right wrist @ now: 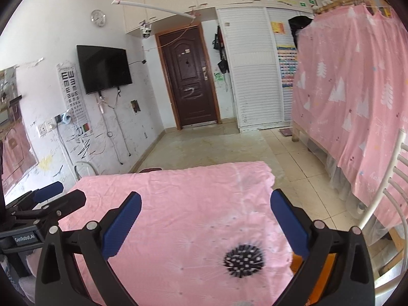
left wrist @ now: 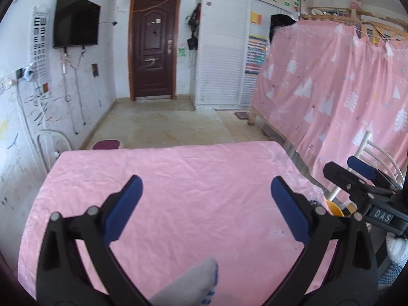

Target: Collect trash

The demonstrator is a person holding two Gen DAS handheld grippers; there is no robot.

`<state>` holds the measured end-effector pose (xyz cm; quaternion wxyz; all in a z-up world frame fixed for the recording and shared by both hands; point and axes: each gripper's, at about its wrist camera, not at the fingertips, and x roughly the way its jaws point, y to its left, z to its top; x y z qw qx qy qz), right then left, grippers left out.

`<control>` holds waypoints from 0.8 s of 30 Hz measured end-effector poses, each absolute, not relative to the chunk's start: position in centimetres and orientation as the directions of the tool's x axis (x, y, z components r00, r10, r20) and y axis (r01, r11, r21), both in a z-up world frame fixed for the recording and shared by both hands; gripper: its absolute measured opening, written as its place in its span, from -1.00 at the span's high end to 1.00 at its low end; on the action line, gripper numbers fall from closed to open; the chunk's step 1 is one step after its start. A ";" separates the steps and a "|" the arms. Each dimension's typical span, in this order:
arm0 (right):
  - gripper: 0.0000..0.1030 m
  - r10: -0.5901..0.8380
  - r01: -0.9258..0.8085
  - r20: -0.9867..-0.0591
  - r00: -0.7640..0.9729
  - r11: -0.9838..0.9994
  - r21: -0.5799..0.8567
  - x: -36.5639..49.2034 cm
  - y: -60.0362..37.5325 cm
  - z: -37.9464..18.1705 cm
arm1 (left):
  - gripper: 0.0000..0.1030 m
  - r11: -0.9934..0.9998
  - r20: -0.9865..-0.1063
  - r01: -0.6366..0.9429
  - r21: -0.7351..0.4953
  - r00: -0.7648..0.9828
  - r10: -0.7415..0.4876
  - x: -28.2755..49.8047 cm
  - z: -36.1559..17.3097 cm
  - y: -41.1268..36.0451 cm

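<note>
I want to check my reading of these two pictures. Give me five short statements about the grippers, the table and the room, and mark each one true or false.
1. The left gripper has its jaws open with nothing between them. True.
2. The right gripper is shut on a piece of trash. False: its jaws stand wide open and empty.
3. A pink cloth covers the table. True.
4. The brown door at the far end stands open. False: it is closed.
5. The television lies on the table. False: it hangs on the wall, left of the door.
</note>
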<state>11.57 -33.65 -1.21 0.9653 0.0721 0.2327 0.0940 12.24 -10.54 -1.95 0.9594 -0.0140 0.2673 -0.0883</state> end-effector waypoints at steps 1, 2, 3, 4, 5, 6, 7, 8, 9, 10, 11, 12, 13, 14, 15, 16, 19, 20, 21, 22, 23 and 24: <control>-0.77 0.221 -0.159 -0.438 0.871 0.972 0.175 11.7 -32.9 -1.1 | -0.88 0.985 -0.509 0.152 -0.079 0.843 -0.171 12.1 -1.9 -10.0; -0.77 0.226 -0.166 -0.440 0.869 0.971 0.171 11.7 -32.3 -1.1 | -0.88 0.987 -0.509 0.139 -0.083 0.846 -0.162 12.0 -2.0 -9.3; -0.77 0.232 -0.175 -0.442 0.867 0.971 0.166 11.8 -31.7 -1.1 | -0.88 0.988 -0.509 0.130 -0.084 0.847 -0.155 12.1 -1.9 -8.9; -0.77 0.237 -0.183 -0.445 0.864 0.970 0.161 11.9 -31.1 -1.1 | -0.88 0.989 -0.509 0.118 -0.087 0.848 -0.146 12.0 -1.9 -8.4; -0.77 0.241 -0.188 -0.448 0.861 0.969 0.159 11.9 -30.7 -1.1 | -0.88 0.990 -0.510 0.110 -0.091 0.849 -0.141 11.9 -2.0 -7.9; -0.77 0.246 -0.196 -0.451 0.858 0.968 0.155 12.0 -30.1 -1.1 | -0.87 0.991 -0.510 0.101 -0.093 0.849 -0.134 11.8 -2.0 -7.4; -0.77 0.250 -0.202 -0.452 0.856 0.967 0.153 12.1 -29.7 -1.0 | -0.87 0.991 -0.510 0.092 -0.093 0.851 -0.127 11.8 -2.0 -7.1; -0.77 0.253 -0.207 -0.454 0.854 0.967 0.150 12.1 -29.3 -1.0 | -0.88 0.992 -0.510 0.081 -0.092 0.852 -0.117 11.8 -2.0 -6.6; -0.77 0.258 -0.215 -0.456 0.852 0.966 0.145 12.2 -28.7 -1.0 | -0.88 0.993 -0.510 0.073 -0.093 0.853 -0.111 11.8 -2.0 -6.2; -0.77 0.262 -0.221 -0.457 0.850 0.965 0.142 12.2 -28.5 -1.1 | -0.88 0.993 -0.510 0.068 -0.096 0.853 -0.107 11.8 -2.1 -5.8; -0.77 0.266 -0.228 -0.460 0.847 0.964 0.138 12.2 -28.0 -1.0 | -0.87 0.993 -0.510 0.060 -0.099 0.854 -0.102 11.7 -2.1 -5.3; -0.77 0.269 -0.233 -0.462 0.845 0.963 0.134 12.4 -27.6 -1.0 | -0.87 0.993 -0.510 0.055 -0.100 0.855 -0.099 11.6 -2.1 -5.0; -0.77 0.272 -0.239 -0.464 0.843 0.962 0.130 12.5 -27.3 -1.0 | -0.87 0.994 -0.510 0.048 -0.102 0.855 -0.094 11.5 -2.2 -4.5; -0.77 0.275 -0.243 -0.465 0.842 0.962 0.127 12.6 -27.0 -1.0 | -0.87 0.994 -0.510 0.043 -0.104 0.855 -0.091 11.5 -2.2 -4.2; -0.77 0.277 -0.248 -0.467 0.840 0.961 0.125 12.7 -26.7 -1.0 | -0.87 0.994 -0.510 0.039 -0.106 0.856 -0.088 11.5 -2.2 -4.0; -0.77 0.280 -0.253 -0.469 0.838 0.960 0.123 12.8 -26.4 -1.0 | -0.87 0.994 -0.511 0.034 -0.108 0.856 -0.084 11.5 -2.2 -3.8; -0.77 0.285 -0.260 -0.472 0.834 0.958 0.119 12.9 -25.8 -1.2 | -0.87 0.994 -0.512 0.023 -0.110 0.856 -0.076 11.6 -2.2 -3.3; -0.77 0.287 -0.262 -0.473 0.833 0.958 0.118 12.9 -25.8 -1.2 | -0.87 0.994 -0.512 0.020 -0.110 0.856 -0.073 11.6 -2.2 -3.2; -0.77 0.287 -0.265 -0.476 0.831 0.957 0.115 12.9 -25.6 -1.3 | -0.87 0.994 -0.513 0.017 -0.111 0.855 -0.071 11.6 -2.3 -2.9; -0.77 0.287 -0.266 -0.478 0.830 0.957 0.114 12.9 -25.6 -1.3 | -0.87 0.994 -0.514 0.014 -0.112 0.855 -0.070 11.7 -2.3 -2.8; -0.77 0.288 -0.267 -0.479 0.829 0.957 0.113 13.0 -25.4 -1.4 | -0.87 0.994 -0.514 0.012 -0.113 0.855 -0.068 11.6 -2.3 -2.6; -0.77 0.289 -0.269 -0.481 0.828 0.957 0.113 13.0 -25.4 -1.4 | -0.87 0.994 -0.515 0.009 -0.112 0.855 -0.066 11.7 -2.3 -2.6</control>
